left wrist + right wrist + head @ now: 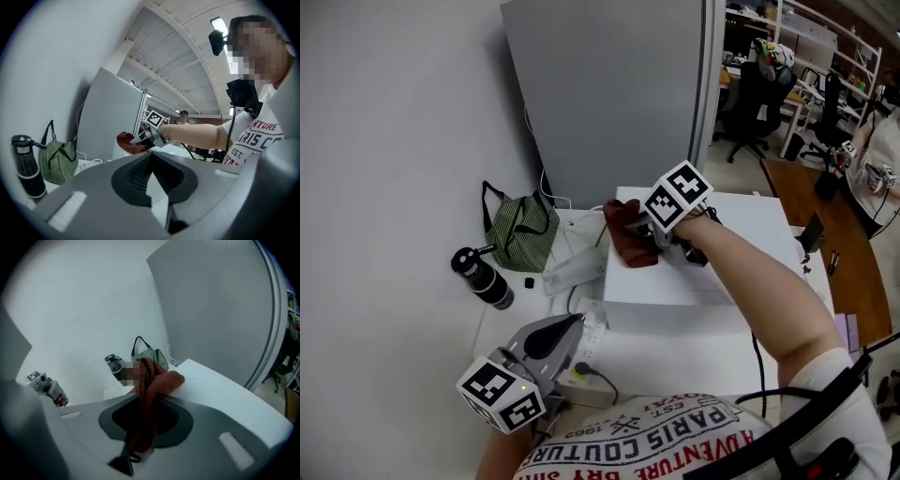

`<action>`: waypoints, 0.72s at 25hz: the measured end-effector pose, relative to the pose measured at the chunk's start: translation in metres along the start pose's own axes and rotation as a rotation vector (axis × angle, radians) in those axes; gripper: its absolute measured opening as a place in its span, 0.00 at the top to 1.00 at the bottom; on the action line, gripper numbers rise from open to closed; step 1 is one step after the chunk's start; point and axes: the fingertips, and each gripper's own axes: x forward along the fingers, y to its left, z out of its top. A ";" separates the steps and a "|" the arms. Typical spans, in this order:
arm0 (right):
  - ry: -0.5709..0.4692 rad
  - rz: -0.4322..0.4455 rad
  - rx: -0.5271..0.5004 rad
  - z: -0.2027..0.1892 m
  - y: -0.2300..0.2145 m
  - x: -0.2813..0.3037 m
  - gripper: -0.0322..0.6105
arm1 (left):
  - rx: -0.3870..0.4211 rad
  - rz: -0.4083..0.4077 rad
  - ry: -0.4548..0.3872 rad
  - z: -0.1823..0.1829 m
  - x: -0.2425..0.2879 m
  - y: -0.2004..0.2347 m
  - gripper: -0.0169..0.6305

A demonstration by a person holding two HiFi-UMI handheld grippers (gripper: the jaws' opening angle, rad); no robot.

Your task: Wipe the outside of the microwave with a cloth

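The white microwave (731,253) stands on the white table against a grey panel. A reddish-brown cloth (628,234) lies bunched on the left part of its top. My right gripper (647,238) is shut on that cloth, its marker cube above it. In the right gripper view the cloth (151,383) runs up between the jaws and folds onto the microwave top (225,394). My left gripper (567,323) hangs low at the front left, away from the microwave, shut with nothing in it. The left gripper view looks up at the cloth (129,142) and the right gripper (147,136).
A black bottle (483,278) and a green striped bag (520,230) stand left of the microwave, near the white wall. White cables and a power strip (572,267) lie between them. The grey panel (609,94) rises behind. Office chairs (755,94) and a wooden desk (825,216) are at the right.
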 end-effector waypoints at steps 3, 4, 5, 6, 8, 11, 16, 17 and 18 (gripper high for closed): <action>-0.002 -0.012 0.021 -0.006 -0.013 -0.012 0.86 | 0.007 -0.021 0.002 0.001 0.008 -0.006 0.96; -0.002 -0.020 0.026 -0.008 -0.018 -0.018 0.86 | 0.007 -0.027 0.002 0.002 0.011 -0.007 0.97; -0.001 -0.032 0.030 -0.011 -0.024 -0.024 0.86 | 0.007 -0.034 0.003 0.002 0.015 -0.009 0.96; 0.001 -0.047 0.034 -0.015 -0.031 -0.030 0.86 | 0.007 -0.043 0.003 0.002 0.019 -0.012 0.97; 0.002 -0.076 0.051 -0.027 -0.046 -0.046 0.86 | 0.009 -0.065 0.006 0.002 0.028 -0.018 0.97; -0.010 -0.120 0.101 -0.049 -0.071 -0.076 0.86 | 0.017 -0.112 0.011 0.003 0.047 -0.032 0.96; -0.038 -0.226 0.199 -0.101 -0.119 -0.144 0.86 | 0.035 -0.225 0.031 0.002 0.088 -0.063 0.97; -0.046 -0.247 0.224 -0.113 -0.129 -0.159 0.86 | 0.039 -0.248 0.037 0.001 0.097 -0.071 0.97; -0.053 -0.267 0.249 -0.125 -0.138 -0.174 0.86 | 0.042 -0.267 0.042 0.000 0.104 -0.079 0.97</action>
